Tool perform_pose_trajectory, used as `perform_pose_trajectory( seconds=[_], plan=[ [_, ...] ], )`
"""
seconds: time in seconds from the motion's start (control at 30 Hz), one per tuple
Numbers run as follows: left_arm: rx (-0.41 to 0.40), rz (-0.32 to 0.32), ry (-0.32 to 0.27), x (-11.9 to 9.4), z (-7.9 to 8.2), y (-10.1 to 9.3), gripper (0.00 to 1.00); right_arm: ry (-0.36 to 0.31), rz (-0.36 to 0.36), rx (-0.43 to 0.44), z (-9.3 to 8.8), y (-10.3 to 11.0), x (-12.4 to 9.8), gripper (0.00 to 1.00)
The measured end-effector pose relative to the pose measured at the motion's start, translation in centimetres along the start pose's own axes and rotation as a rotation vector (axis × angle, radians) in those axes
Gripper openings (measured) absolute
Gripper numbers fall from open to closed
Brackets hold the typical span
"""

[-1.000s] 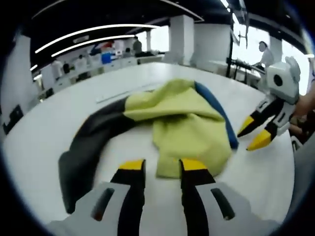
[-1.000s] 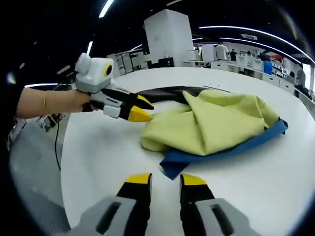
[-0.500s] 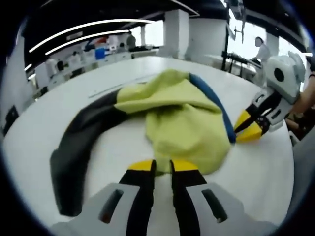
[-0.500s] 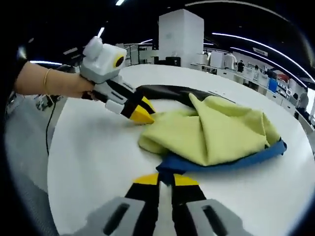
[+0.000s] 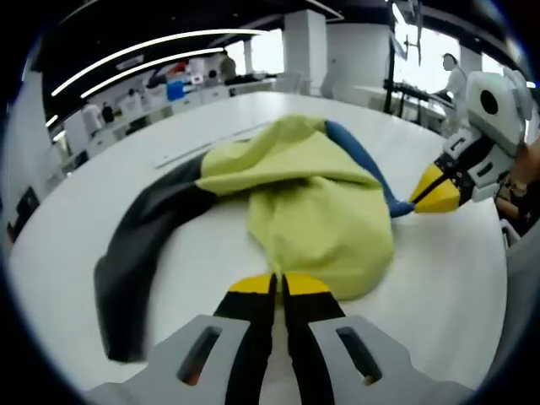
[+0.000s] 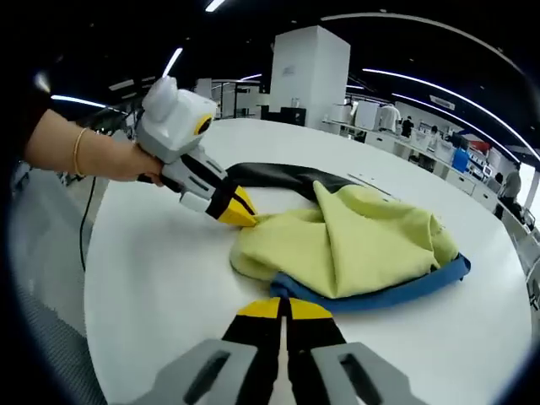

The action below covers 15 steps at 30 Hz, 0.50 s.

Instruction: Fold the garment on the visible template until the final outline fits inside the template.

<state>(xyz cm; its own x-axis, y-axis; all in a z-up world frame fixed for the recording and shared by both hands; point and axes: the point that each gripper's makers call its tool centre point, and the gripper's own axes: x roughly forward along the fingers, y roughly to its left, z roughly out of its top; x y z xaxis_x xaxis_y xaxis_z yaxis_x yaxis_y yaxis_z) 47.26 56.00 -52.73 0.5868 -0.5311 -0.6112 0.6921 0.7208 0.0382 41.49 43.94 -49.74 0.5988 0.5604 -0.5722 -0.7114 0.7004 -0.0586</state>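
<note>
1. While you look along your left gripper [image 5: 278,283] in the left gripper view, its two yellow-tipped jaws rise from the bottom centre and are pressed together on the near hem of the garment [image 5: 312,202].
2. That garment lies bunched on the white table [image 5: 101,194], filling the centre of the frame: a yellow-green body in loose folds, a dark sleeve [image 5: 139,249] curving down toward the lower left, and a blue edge [image 5: 359,160] running along its right side.
3. At the right edge of the same view you hold the right gripper [image 5: 434,192], its yellow tips closed on the end of the blue edge.
4. In the right gripper view, your right gripper [image 6: 283,308] comes up from the bottom centre with its jaws together, pinching the blue edge [image 6: 371,297] where it meets the near corner of the cloth.
5. There the garment [image 6: 346,245] sits in the centre and right of the frame, yellow-green on top with blue beneath, and the dark sleeve [image 6: 274,175] trails away behind it toward the upper centre.
6. Your left gripper [image 6: 238,213] enters from the upper left, held in your hand [image 6: 126,160], tips shut on the left fringe of the yellow-green cloth.
7. I cannot make out any template outline on the table [image 6: 152,278].
8. People and workbenches are visible far behind the table in both views.
</note>
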Motion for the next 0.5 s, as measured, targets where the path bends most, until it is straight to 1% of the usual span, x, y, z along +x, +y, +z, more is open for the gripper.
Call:
perform_pose_trajectory(
  seconds=[0.07,0.13,0.23,0.3,0.5],
  plan=[
    [-0.006,0.005,-0.013,-0.4,0.1,-0.2,0.01,-0.008,-0.018,0.017,0.2,-0.8,-0.9,0.0],
    [-0.012,0.004,-0.024,-0.6,0.3,-0.6,0.01,-0.012,-0.036,0.014,0.4,-1.6,-1.7,0.0],
    [0.005,0.01,-0.031,-1.1,0.6,-1.1,0.01,-0.024,-0.055,0.032,0.8,-2.8,-2.9,0.0],
    [0.014,0.014,-0.037,-1.4,0.9,-1.3,0.01,-0.02,-0.075,0.036,0.6,-3.7,-3.6,0.0],
    [0.014,0.047,-0.097,-3.2,2.7,-1.6,0.01,-0.025,-0.138,0.056,0.6,-6.6,-5.7,0.0]
  ],
)
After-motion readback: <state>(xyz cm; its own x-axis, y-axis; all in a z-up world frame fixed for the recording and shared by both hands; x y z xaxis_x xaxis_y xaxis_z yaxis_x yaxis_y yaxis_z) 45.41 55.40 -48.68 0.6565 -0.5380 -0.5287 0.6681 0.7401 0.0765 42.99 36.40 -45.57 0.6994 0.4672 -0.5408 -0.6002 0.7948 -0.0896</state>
